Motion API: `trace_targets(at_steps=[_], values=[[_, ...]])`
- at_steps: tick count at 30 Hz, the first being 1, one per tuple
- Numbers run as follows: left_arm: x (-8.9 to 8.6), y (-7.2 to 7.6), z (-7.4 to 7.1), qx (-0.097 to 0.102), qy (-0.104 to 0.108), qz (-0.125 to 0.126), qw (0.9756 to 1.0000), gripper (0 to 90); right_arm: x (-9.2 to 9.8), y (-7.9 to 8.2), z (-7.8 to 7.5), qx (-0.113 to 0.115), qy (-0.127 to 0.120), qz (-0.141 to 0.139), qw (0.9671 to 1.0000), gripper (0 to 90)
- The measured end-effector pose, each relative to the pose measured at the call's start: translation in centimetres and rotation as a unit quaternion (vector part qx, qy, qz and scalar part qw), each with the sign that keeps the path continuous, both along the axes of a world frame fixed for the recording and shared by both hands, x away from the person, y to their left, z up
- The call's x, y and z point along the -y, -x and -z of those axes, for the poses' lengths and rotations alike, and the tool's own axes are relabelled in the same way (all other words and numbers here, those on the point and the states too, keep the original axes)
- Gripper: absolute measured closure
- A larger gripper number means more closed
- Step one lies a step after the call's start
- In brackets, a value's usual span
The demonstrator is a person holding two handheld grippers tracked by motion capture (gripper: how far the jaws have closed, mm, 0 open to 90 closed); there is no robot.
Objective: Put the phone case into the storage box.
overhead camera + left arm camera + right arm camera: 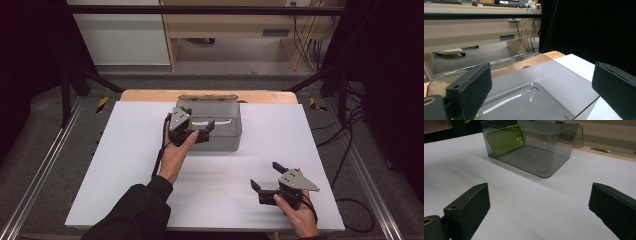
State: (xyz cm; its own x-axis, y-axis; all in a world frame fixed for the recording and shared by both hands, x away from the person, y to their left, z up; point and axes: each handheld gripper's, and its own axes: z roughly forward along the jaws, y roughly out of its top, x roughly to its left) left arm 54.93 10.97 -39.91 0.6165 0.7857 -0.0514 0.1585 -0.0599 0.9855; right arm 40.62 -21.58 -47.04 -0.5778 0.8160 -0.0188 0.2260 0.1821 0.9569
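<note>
The box (215, 127) — clear, smoky plastic — sits at the far middle of the white table (125, 160), its lid (564, 131) hinged back. A green phone case (505, 138) leans against a wall inside it. The left gripper (200, 131) hovers over the box's near left corner, jaws wide and holding nothing. The right gripper (266, 177) is well apart from the box, low over the table's near right — also wide and empty.
</note>
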Motion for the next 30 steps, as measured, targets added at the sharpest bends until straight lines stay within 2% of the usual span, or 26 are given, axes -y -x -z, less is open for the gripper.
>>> trace_targets(at_steps=[10, 17, 23, 29, 30], values=[[-0.7, 0.6, -0.8, 0.008, 0.009, 0.010, 0.9999, 2.2, 0.0, -0.1, 0.0, -0.001, -0.001, -0.001, 1.0000, 4.0], [-2.0, 0.9, -1.6, 0.016, 0.009, 0.006, 0.9998, 2.1, 0.0, 0.0, 0.0, -0.003, -0.003, 0.000, 1.0000, 4.0], [-3.0, 1.0, -2.0, 0.017, 0.019, 0.001, 0.9997, 1.8, -0.1, 0.0, 0.0, -0.002, -0.003, -0.001, 1.0000, 4.0], [-3.9, 1.1, -2.3, 0.018, 0.018, -0.003, 0.9997, 1.7, -0.1, 0.0, -0.1, -0.001, -0.002, 0.000, 1.0000, 3.9], [-4.0, 1.2, -2.3, 0.015, 0.023, -0.002, 0.9996, 1.7, 0.0, 0.0, -0.1, -0.001, -0.002, -0.001, 1.0000, 3.9]])
